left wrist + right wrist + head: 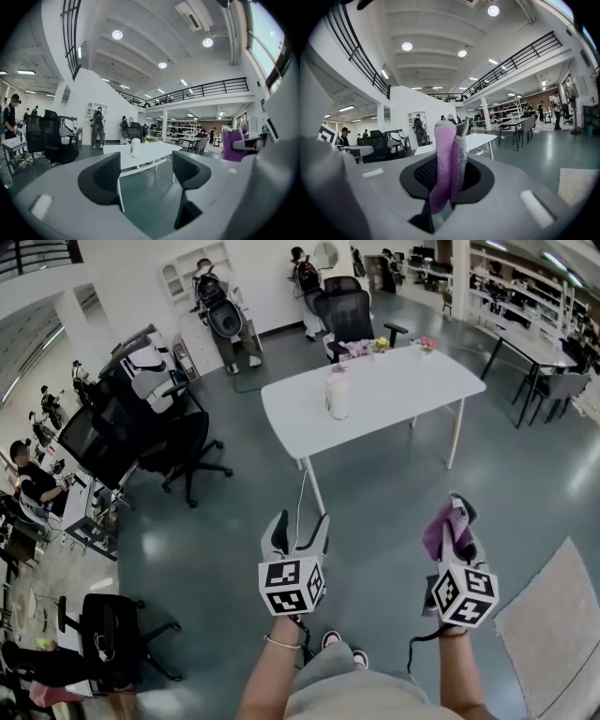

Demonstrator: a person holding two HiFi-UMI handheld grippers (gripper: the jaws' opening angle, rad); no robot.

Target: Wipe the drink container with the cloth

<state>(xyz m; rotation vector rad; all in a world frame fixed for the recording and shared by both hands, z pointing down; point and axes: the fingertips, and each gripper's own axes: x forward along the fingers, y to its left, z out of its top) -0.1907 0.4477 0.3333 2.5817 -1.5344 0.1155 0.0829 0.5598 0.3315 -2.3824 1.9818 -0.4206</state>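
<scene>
A white drink container (337, 395) stands upright on the white table (403, 390) across the floor, also seen far ahead in the left gripper view (135, 147). My left gripper (295, 531) is held low in front of me, open, with nothing between its black pads (108, 180). My right gripper (453, 521) is shut on a purple cloth (439, 529); the cloth (446, 166) stands folded up between the jaws and hides the container in the right gripper view. Both grippers are well short of the table.
Black office chairs (178, 451) stand left of the table and one more (349, 315) behind it. Small flower pots (380, 344) sit on the table's far side. A pale rug (553, 624) lies at the right. People stand at the back wall (220, 310).
</scene>
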